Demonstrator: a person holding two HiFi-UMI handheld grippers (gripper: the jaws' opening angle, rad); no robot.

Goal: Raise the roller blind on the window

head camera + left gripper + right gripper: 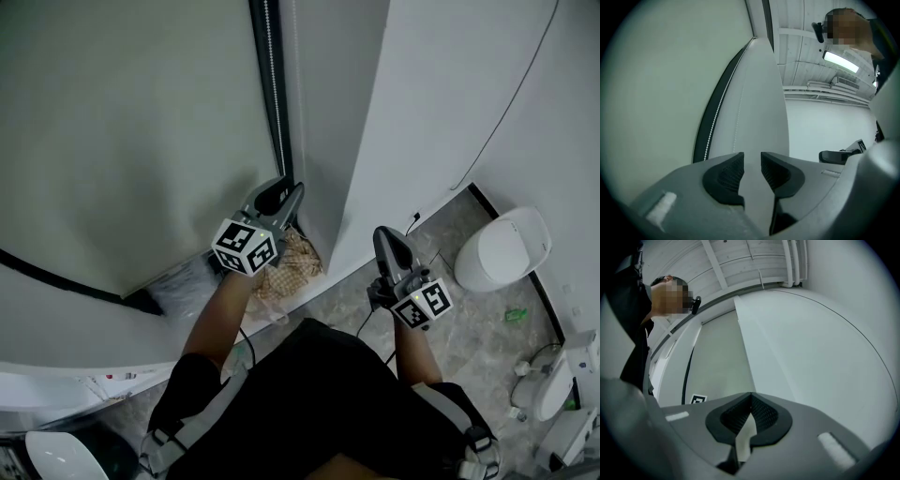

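Left gripper [284,190] jaws apart, empty, near bead chain [274,84]. Right gripper [386,236] closed, empty. Best: slide jaws around chain, pinch firm, pull straight.

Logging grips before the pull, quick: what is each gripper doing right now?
Left gripper: open, nothing between its jaws; the bead chain hangs off to one side, ungripped.
Right gripper: closed, holding nothing.
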